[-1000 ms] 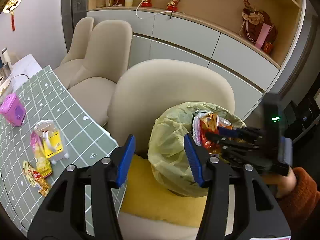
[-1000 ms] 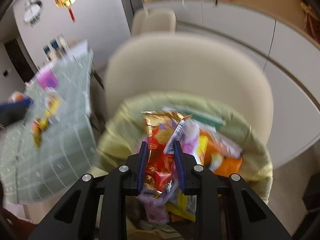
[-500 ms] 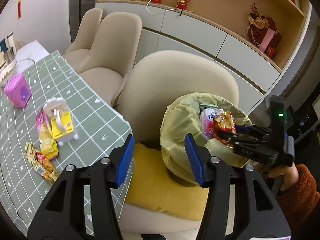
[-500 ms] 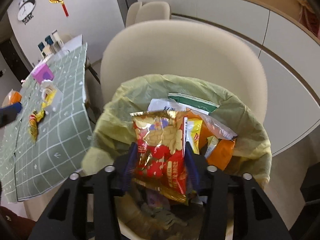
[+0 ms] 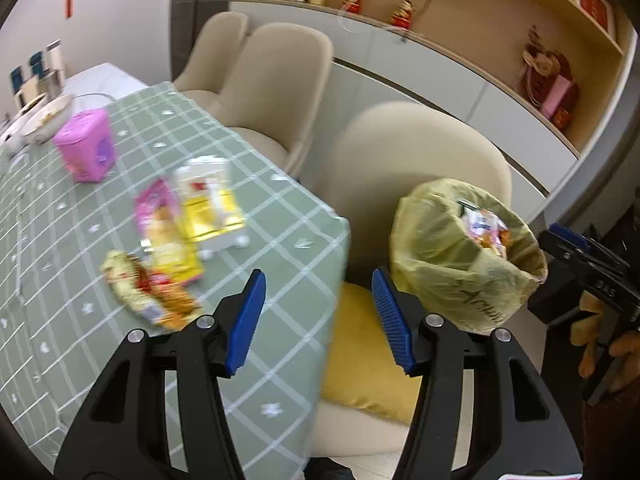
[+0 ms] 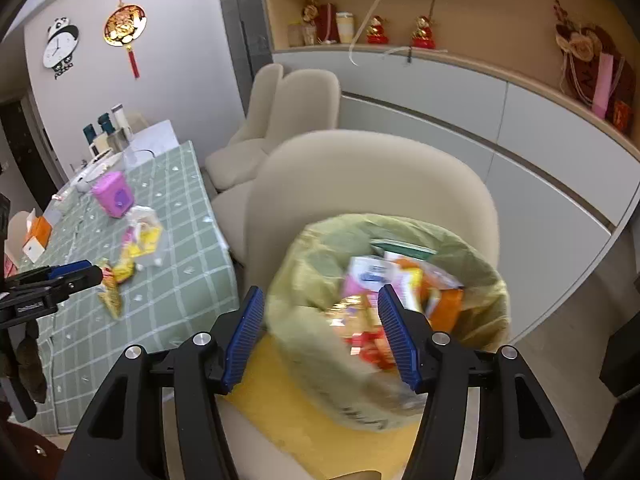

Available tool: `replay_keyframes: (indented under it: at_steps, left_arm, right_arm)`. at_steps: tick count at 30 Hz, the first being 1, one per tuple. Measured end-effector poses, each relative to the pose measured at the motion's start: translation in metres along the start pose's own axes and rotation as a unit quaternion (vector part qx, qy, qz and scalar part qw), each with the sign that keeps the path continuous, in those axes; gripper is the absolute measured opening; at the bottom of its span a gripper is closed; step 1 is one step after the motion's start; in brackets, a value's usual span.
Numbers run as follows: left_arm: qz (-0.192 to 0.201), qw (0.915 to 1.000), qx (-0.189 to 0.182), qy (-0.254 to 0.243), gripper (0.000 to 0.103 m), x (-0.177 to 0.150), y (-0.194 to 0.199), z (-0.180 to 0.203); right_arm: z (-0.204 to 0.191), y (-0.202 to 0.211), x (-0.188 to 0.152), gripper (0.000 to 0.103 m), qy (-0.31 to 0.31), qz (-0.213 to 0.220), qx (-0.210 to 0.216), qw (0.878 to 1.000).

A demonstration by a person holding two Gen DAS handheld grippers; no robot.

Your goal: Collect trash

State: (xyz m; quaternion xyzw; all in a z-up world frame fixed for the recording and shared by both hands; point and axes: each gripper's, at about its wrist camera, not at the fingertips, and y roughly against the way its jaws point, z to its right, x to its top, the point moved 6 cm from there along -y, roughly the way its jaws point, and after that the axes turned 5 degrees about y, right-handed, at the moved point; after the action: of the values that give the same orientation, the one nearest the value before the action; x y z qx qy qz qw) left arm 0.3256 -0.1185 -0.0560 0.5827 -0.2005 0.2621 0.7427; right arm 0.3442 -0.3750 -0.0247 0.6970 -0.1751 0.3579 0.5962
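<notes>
The table (image 5: pixel 280 248) carries a green cloth with a white grid, its corner near the cream upholstered chair (image 5: pixel 420 152). On that chair's yellow seat cushion (image 5: pixel 360 360) stands the trash bin (image 5: pixel 460 280), round, upright, mouth upward, lined with a crinkled yellow-green plastic bag and holding glossy packets in red, orange, pink and white. On the cloth, well apart from the bin, lies a cluster of trash: a white-and-yellow carton (image 5: pixel 208 204) with its long axis running away from the left camera; touching it, a pink-and-yellow wrapper (image 5: pixel 164 232) lying roughly parallel; and a crumpled foil wrapper (image 5: pixel 148 292) set diagonally. A pink box (image 5: pixel 86 150) stands farther back. The left gripper (image 5: pixel 318 320) hangs above the table corner, blue ribbed pads wide apart, holding nothing. The right gripper (image 6: pixel 322 336) is above the bin's near rim, jaws likewise spread and empty.
</notes>
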Motion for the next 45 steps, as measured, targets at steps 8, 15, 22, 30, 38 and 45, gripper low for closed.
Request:
replay_keyframes:
  at_steps: [8,15,22,30,38,45]
  left_arm:
    - [0.024,0.9979,0.036,0.048,0.053,-0.007,0.043,-0.089]
    - [0.025,0.9963,0.033,0.076,0.053,-0.021,0.059,-0.136]
    - [0.022,0.9938,-0.020,0.107,0.056,-0.035,0.058,-0.180]
    - [-0.032,0.9855,-0.072,0.150,0.057,-0.036,0.017,-0.191]
    - [-0.044,0.9743,-0.028,0.219,0.057,-0.022,-0.037,-0.176]
    - [-0.047,0.9809,0.034,0.186,0.040,-0.013,-0.059,-0.165]
  right_arm:
    - [-0.095,0.004,0.000,0.056,0.016,0.016,0.046,0.999]
    - [-0.172,-0.009,-0.010,0.056,0.051,-0.003,0.068,0.996]
    - [-0.200,-0.018,-0.020,0.056,0.044,-0.002,0.058,0.997]
    - [-0.205,-0.026,-0.027,0.066,0.052,0.007,0.064,0.997]
    - [-0.170,-0.037,-0.036,0.066,0.055,-0.029,0.024,0.998]
    - [-0.161,-0.049,-0.046,0.066,0.077,-0.043,0.035,0.995]
